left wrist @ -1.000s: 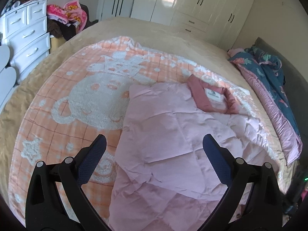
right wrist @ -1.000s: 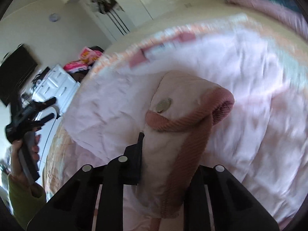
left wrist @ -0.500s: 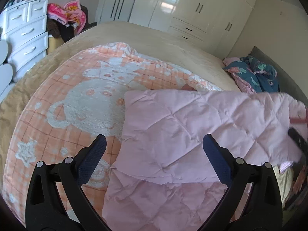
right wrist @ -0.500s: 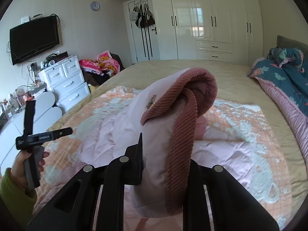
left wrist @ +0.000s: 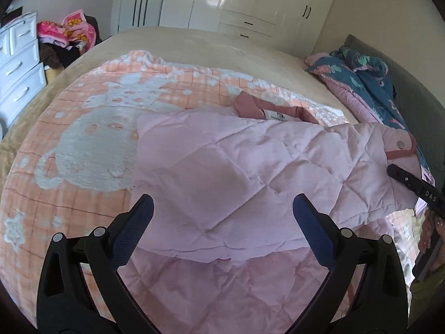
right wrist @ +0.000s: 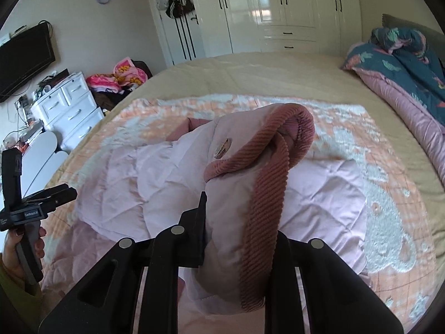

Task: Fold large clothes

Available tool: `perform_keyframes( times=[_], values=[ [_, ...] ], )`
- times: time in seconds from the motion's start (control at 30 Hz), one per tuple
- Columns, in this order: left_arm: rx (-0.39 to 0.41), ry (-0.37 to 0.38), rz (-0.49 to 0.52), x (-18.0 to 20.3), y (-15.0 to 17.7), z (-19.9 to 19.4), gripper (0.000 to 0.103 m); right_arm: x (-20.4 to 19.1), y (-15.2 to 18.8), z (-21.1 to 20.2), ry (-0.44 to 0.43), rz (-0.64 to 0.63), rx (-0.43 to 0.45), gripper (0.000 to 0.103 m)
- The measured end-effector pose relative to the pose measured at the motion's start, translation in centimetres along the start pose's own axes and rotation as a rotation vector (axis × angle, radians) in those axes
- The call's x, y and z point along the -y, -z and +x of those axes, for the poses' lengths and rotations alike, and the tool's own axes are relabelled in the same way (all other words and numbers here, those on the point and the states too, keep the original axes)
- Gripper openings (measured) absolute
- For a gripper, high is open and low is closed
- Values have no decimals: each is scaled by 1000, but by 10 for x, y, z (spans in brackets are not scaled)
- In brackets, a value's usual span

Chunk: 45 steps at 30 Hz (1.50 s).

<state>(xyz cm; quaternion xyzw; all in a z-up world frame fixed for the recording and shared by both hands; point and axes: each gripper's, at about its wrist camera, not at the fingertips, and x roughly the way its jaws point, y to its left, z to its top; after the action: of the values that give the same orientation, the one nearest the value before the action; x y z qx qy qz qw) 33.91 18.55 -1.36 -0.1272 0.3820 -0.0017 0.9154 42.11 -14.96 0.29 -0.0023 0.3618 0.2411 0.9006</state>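
A large pale pink quilted jacket with a dusty-rose ribbed collar lies on the orange-and-white blanket on the bed. My left gripper is open and empty, hovering over the jacket's middle. My right gripper is shut on the jacket's sleeve cuff, which has rose ribbed trim and a metal snap, and holds it raised over the jacket body. The right gripper also shows at the right edge of the left wrist view, with the sleeve draped from it.
A folded teal floral and pink quilt lies along the bed's right side. A white chest of drawers and a heap of bright clothes stand left of the bed. White wardrobes line the far wall.
My right gripper lifted the sleeve and carried it across the jacket, then drew back a little, so the collar shows again. My left gripper stayed open over the jacket.
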Motion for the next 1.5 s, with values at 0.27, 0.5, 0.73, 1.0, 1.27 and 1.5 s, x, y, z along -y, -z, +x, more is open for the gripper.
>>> perform_keyframes(
  times=[0.27,0.5,0.73,1.0,1.27,1.5],
  values=[
    [-65,-2,21,5,9,23,94,10,7,14,28,26,-29,27],
    [-92,-28,33,6,14,32,94,22,5,0,106,85,25,66],
    [-110,-35,26,4,17,39,94,18,3,-10,119,111,60,81],
    [-150,-57,43,3,26,52,94,-50,9,15,41,-98,-8,81],
    [-164,-51,38,1,29,56,95,-81,23,57,42,-165,-125,81],
    [-170,-55,46,4,28,56,95,-58,44,100,73,-57,-202,91]
  ],
)
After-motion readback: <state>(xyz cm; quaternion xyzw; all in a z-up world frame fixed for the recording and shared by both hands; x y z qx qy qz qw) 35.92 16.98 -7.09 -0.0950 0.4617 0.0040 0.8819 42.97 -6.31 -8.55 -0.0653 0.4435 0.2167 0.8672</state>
